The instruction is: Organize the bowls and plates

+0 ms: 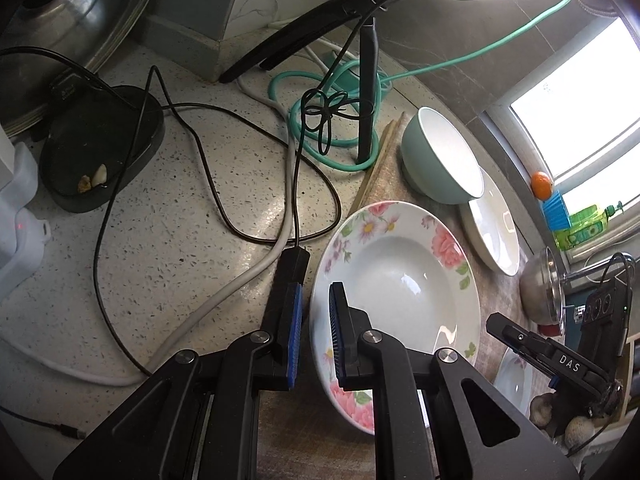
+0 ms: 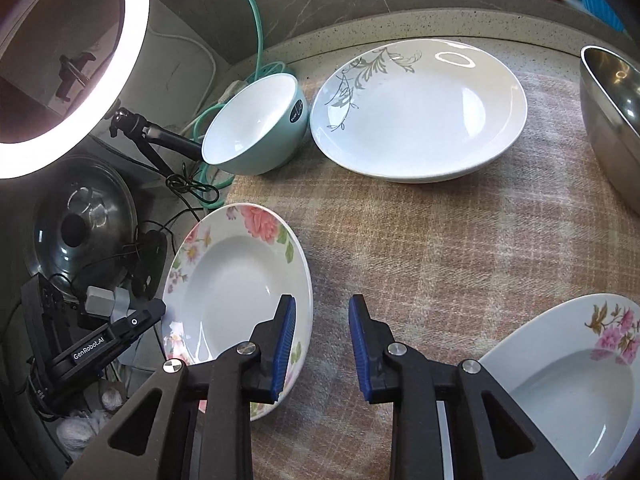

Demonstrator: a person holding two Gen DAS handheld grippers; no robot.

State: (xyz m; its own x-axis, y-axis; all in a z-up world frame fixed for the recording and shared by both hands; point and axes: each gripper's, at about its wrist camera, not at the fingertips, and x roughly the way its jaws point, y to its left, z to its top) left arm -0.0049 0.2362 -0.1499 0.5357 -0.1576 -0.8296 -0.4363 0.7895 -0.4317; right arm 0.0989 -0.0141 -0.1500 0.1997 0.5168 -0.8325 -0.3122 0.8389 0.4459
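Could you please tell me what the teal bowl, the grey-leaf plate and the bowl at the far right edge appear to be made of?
Teal bowl: probably glazed ceramic, with a matte teal outside and a glossy white inside.
Grey-leaf plate: likely glazed porcelain or ceramic; its white surface mirrors the ring light sharply.
Bowl at the right edge: apparently stainless steel, with a silvery wall and mirror-like reflections.

Both hand-held grippers (image 1: 314, 334) (image 2: 322, 344) angled downward
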